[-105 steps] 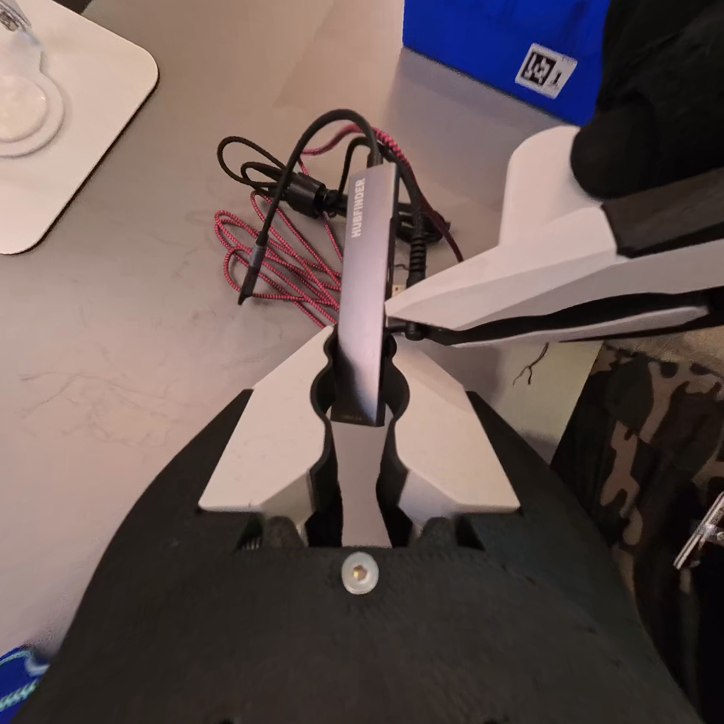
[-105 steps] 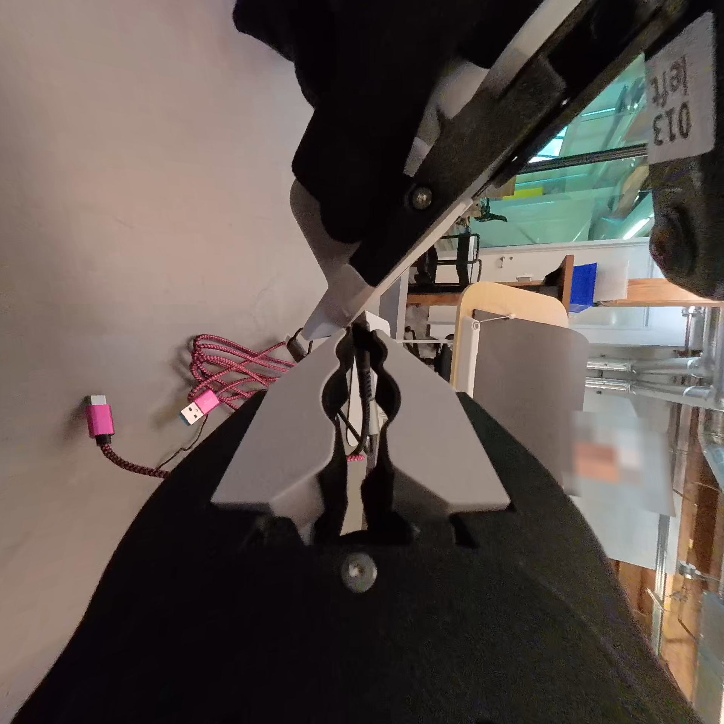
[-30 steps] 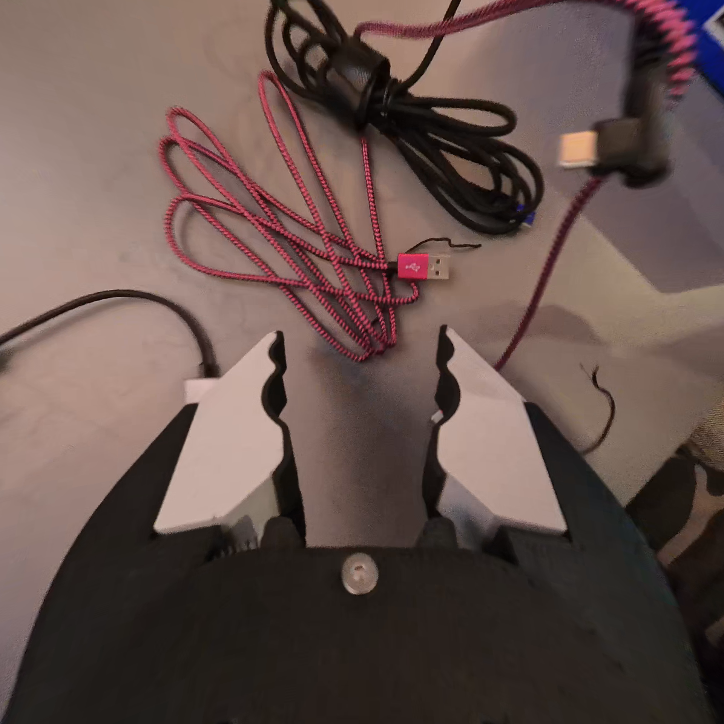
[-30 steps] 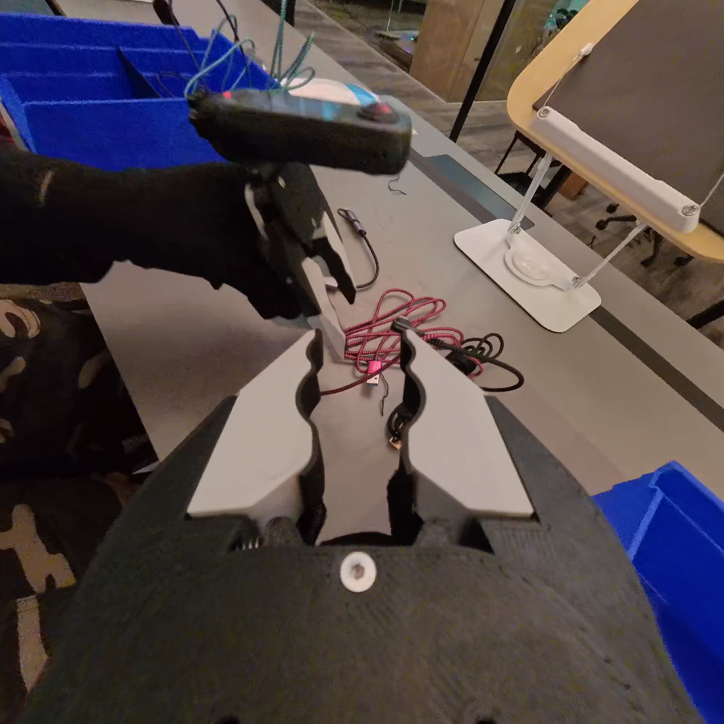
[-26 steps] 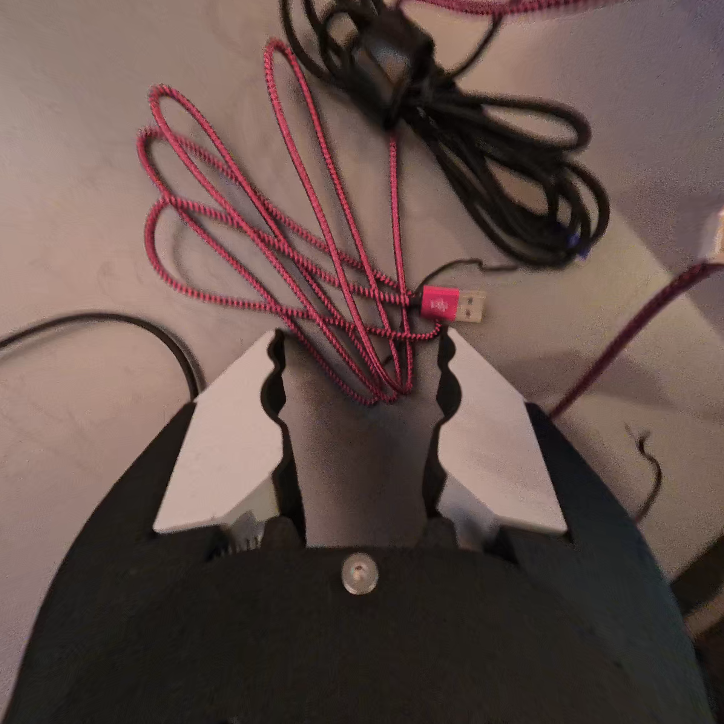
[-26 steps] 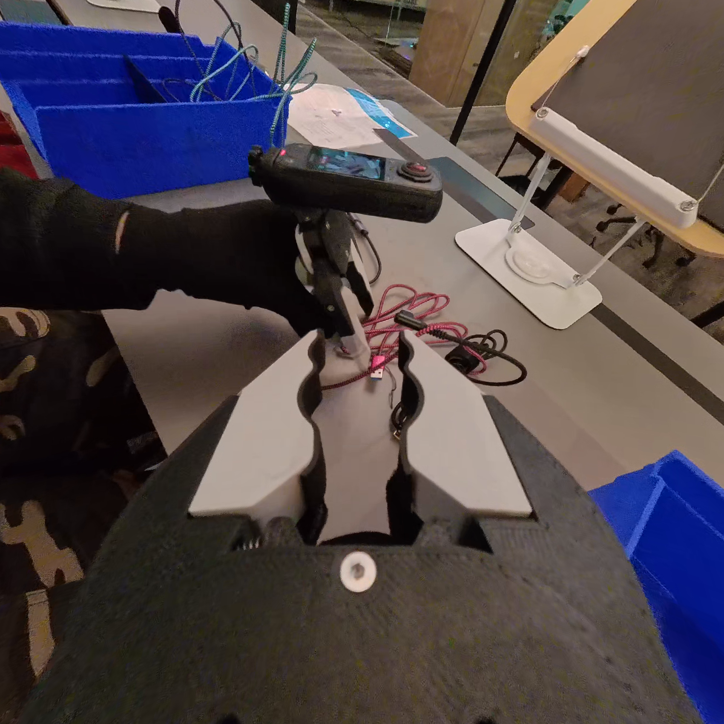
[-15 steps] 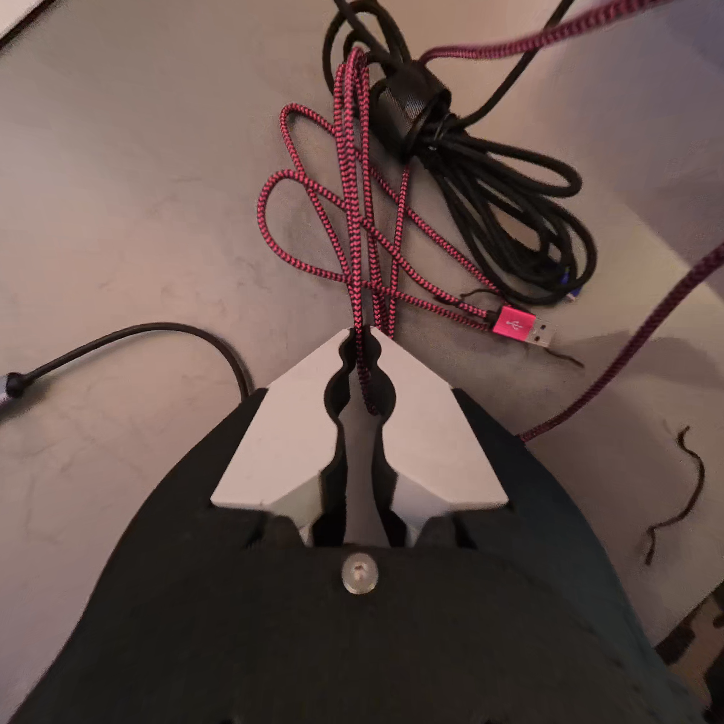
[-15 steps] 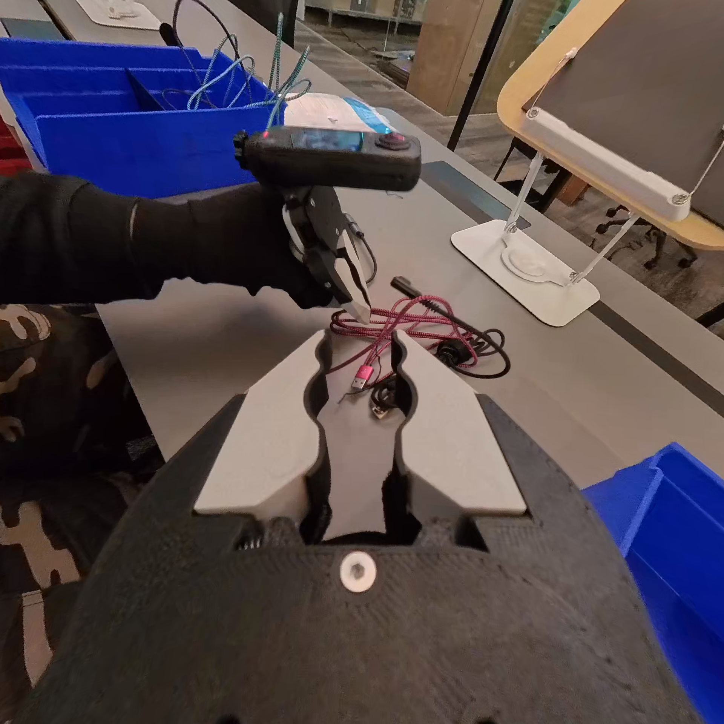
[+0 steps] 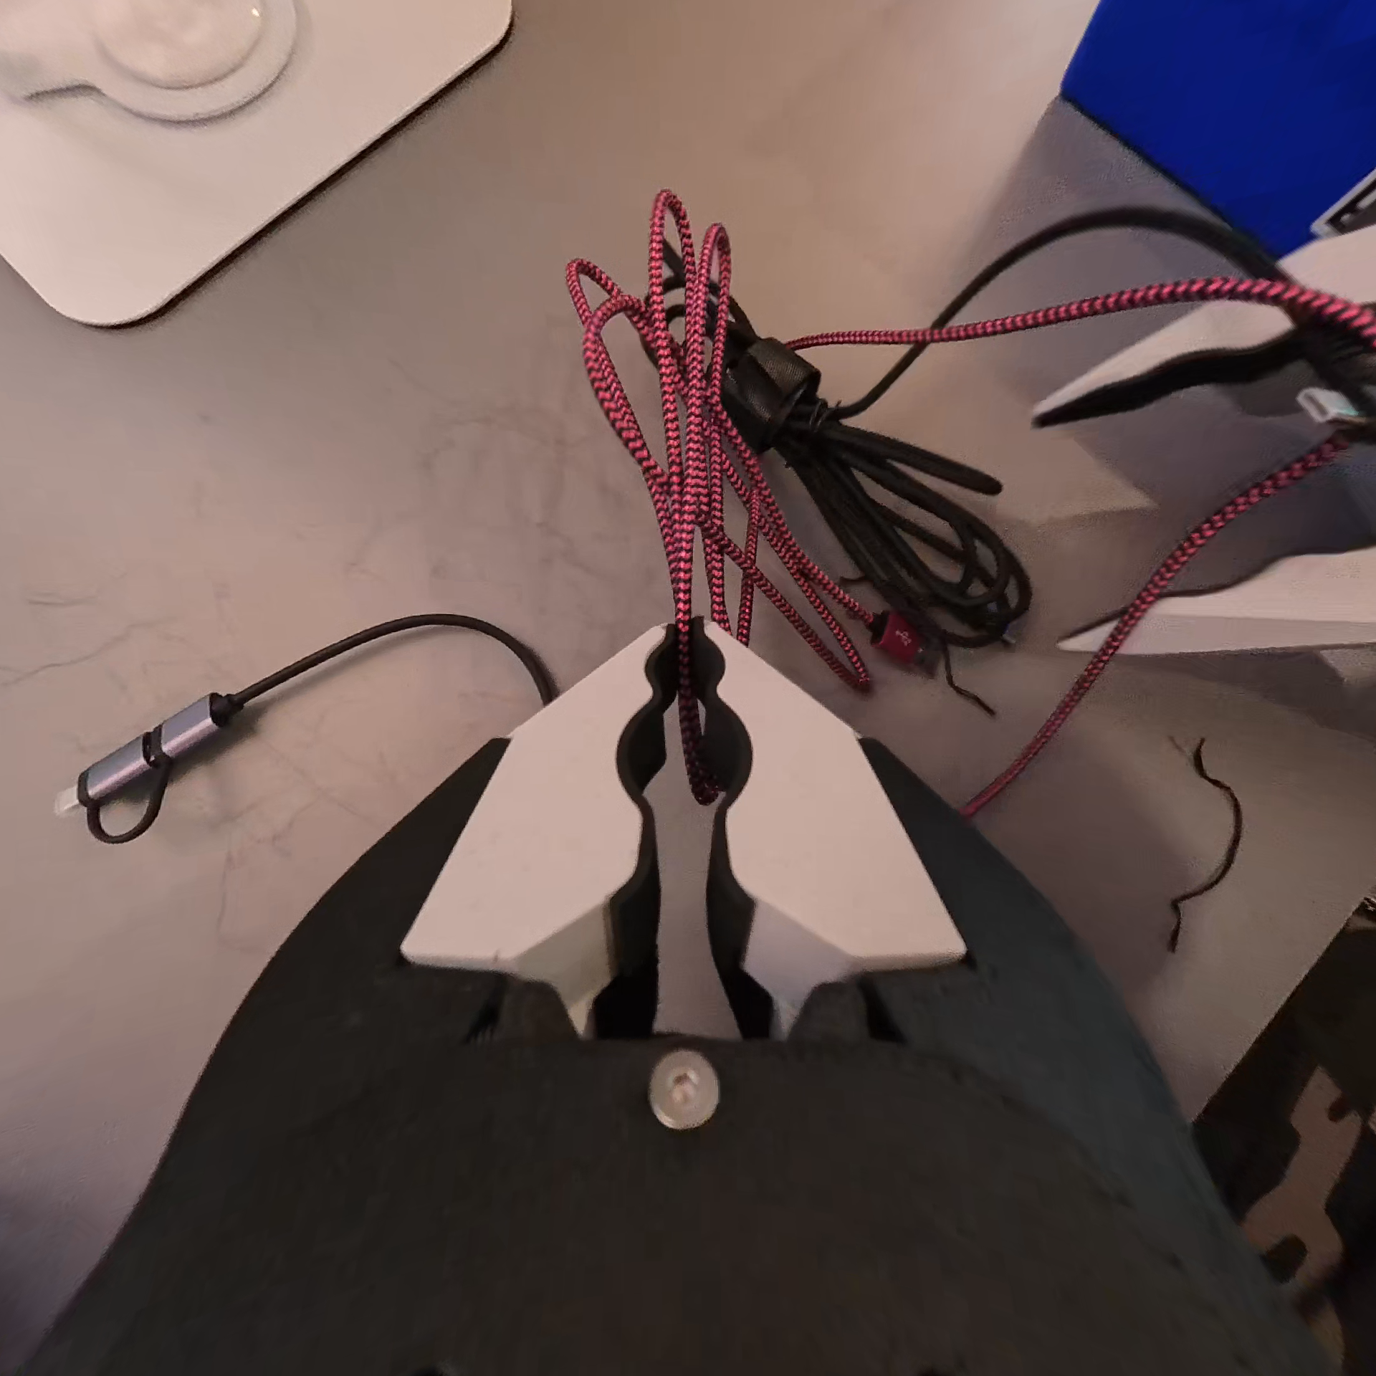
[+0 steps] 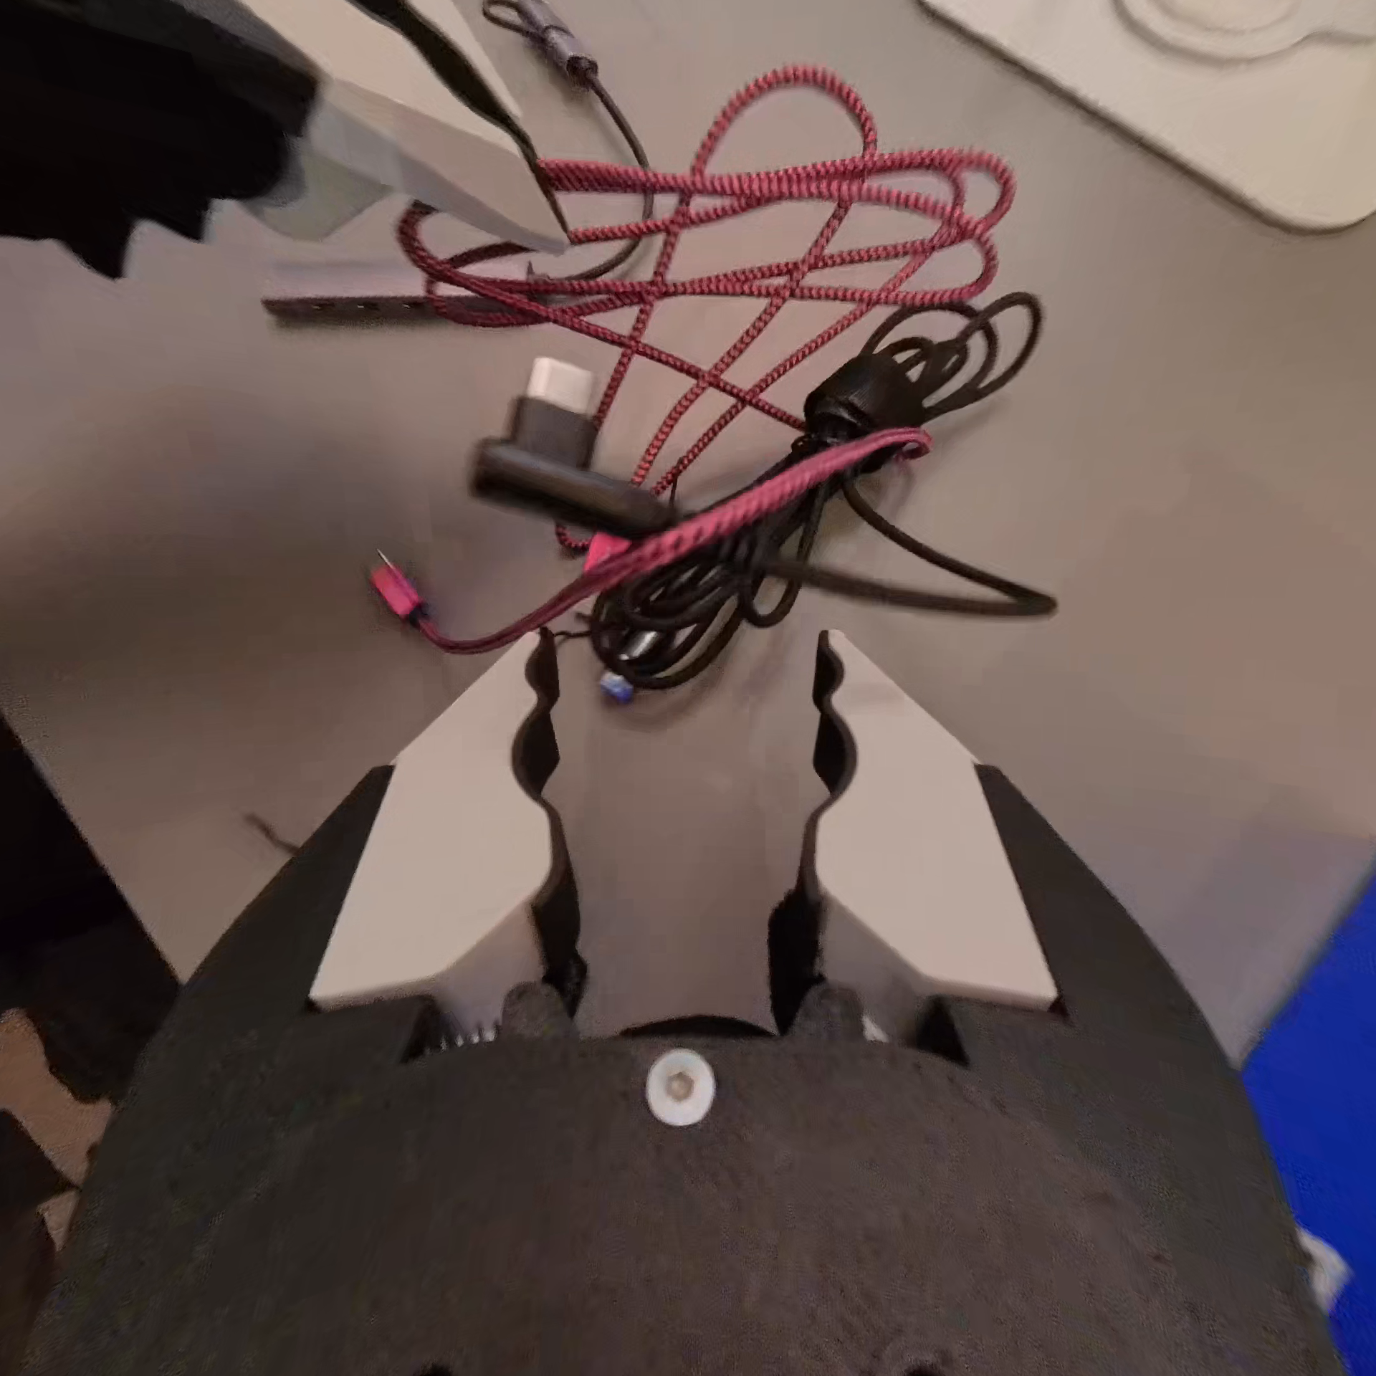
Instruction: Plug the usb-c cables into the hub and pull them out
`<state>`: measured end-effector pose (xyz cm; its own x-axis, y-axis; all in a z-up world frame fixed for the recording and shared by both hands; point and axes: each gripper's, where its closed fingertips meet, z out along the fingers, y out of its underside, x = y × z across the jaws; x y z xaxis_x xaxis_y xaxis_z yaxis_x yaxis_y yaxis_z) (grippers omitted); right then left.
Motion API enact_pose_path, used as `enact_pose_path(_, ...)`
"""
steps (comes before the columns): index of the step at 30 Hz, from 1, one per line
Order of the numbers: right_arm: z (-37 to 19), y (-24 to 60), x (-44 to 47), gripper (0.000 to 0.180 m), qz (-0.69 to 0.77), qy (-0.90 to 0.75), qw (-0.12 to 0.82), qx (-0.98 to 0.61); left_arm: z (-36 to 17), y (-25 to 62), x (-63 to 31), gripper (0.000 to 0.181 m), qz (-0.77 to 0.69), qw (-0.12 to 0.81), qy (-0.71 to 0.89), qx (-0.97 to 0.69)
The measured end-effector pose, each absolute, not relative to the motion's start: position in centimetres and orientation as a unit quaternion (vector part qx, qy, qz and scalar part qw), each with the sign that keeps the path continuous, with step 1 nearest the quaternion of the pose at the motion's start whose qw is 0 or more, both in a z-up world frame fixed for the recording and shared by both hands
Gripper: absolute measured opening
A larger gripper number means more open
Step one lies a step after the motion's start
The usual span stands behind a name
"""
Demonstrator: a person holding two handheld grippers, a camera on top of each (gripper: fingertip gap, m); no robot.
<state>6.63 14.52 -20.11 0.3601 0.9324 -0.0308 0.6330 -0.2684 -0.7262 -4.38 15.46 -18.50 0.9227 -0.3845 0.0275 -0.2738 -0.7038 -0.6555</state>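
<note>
Red braided cable (image 9: 689, 476), looped and lifted off the grey counter (image 9: 298, 462), is pinched between the pressed-together jaws of the left gripper (image 9: 689, 633). Hub (image 10: 350, 301) lies flat nearby. Right gripper (image 10: 685, 648): jaws spread, empty, above the black cable bundle (image 10: 752, 596).

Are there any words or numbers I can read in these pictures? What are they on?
No words or numbers can be read.
Red plug: a tiny mark, too small to read.
Hub: blurred, no writing shows.
</note>
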Motion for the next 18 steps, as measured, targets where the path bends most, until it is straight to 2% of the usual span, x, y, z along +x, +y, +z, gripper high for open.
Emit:
enact_pose_path(3, -22.1, 15.1, 4.6, 0.069, 0.257, -0.509, 0.285, -0.771, -18.6, 15.4, -3.9, 0.000, -0.092, 0.338, 0.180, -0.919)
enact_pose_path(7, -22.5, 16.0, 2.7, 0.051, 0.256, -0.505, 0.294, -0.770, -19.0, 15.4, -3.9, 0.000, -0.098, 0.337, 0.180, -0.919)
enact_pose_path(10, -22.5, 16.5, 1.9, 0.029, 0.269, -0.506, 0.285, -0.768, -19.0, 15.6, -4.4, 0.000, -0.095, 0.345, 0.173, -0.918)
enact_pose_path(15, -21.9, 17.9, 3.0, 0.019, 0.252, -0.515, 0.295, -0.764, -17.5, 16.0, -7.0, 0.000, -0.091, 0.368, 0.146, -0.914)
enact_pose_path(16, -21.4, 18.0, 3.2, 0.001, 0.258, -0.518, 0.303, -0.757, -17.2, 16.1, -7.6, 0.000, -0.082, 0.373, 0.143, -0.913)
enact_pose_path(18, -20.5, 18.2, 3.6, 0.001, 0.277, -0.508, 0.305, -0.757, -16.6, 16.2, -8.6, 0.000, -0.076, 0.380, 0.135, -0.912)
